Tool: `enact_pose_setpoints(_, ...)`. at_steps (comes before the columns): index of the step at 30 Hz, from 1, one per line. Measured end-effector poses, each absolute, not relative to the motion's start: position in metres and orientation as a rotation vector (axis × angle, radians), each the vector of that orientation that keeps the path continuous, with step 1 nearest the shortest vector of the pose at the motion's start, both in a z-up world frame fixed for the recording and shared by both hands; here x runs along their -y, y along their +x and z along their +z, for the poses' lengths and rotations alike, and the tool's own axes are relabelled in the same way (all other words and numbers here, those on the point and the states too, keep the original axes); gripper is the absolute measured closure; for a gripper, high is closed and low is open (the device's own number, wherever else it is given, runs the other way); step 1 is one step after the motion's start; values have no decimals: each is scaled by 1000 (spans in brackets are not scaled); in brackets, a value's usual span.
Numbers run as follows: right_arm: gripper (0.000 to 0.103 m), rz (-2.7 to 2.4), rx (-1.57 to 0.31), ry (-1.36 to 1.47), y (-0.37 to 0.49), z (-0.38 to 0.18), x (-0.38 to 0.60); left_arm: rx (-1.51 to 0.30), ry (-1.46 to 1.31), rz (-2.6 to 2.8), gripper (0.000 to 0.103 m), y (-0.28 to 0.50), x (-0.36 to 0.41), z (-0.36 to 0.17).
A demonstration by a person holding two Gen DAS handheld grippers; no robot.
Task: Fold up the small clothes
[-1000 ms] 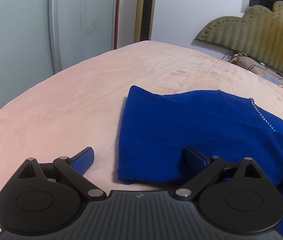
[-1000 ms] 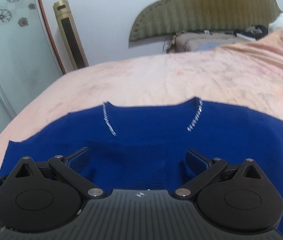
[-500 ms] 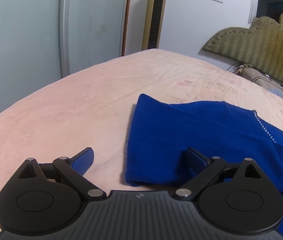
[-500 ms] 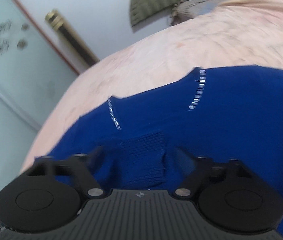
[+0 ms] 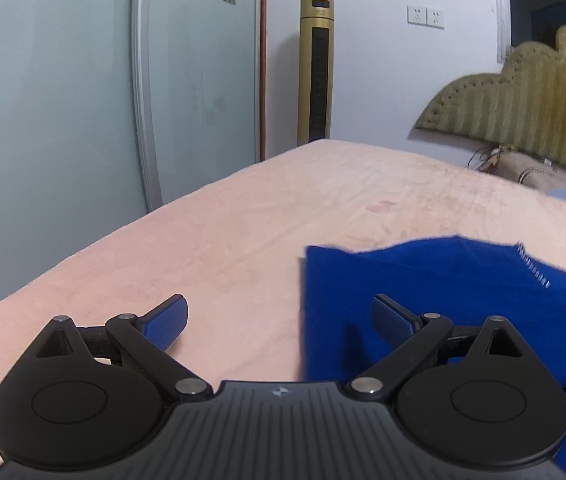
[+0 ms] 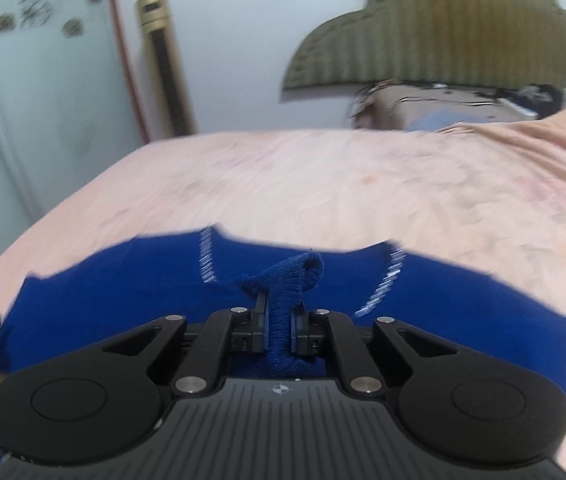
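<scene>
One tool has changed: the right tool point(image 6: 279, 326), spread wide a second ago, now pinches a ribbed cuff point(image 6: 287, 276) of the blue sweater point(image 6: 463, 300), which lies flat on the pink bed point(image 6: 323, 184). The left tool point(image 5: 279, 320) stays spread, the sweater's edge at its 3 o'clock. A sleeve fold looks underway.

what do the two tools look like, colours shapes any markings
Both match: the left tool and right tool have a matte black ribbed body with a small pale logo, two round black discs, black linkage arms with silver pivot pins, and blue textured finger pads. No cables or sleeves are visible.
</scene>
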State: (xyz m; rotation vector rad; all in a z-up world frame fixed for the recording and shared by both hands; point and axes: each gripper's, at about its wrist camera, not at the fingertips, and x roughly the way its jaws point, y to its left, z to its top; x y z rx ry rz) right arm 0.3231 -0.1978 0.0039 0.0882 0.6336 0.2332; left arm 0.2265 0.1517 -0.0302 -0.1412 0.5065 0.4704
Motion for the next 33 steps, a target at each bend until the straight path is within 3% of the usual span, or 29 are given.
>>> enact_pose_setpoints(15, 92, 23, -637, 183, 309, -8, 298, -571, -169, 421, 4, 232, -152, -21)
enact_pose_setpoints(31, 92, -52, -665, 234, 297, -24, 324, -654, -78, 227, 4, 239, -107, -24)
enact_pose_setpoints(33, 88, -58, -671, 245, 296, -25, 328, -659, -70, 223, 4, 239, -105, -26)
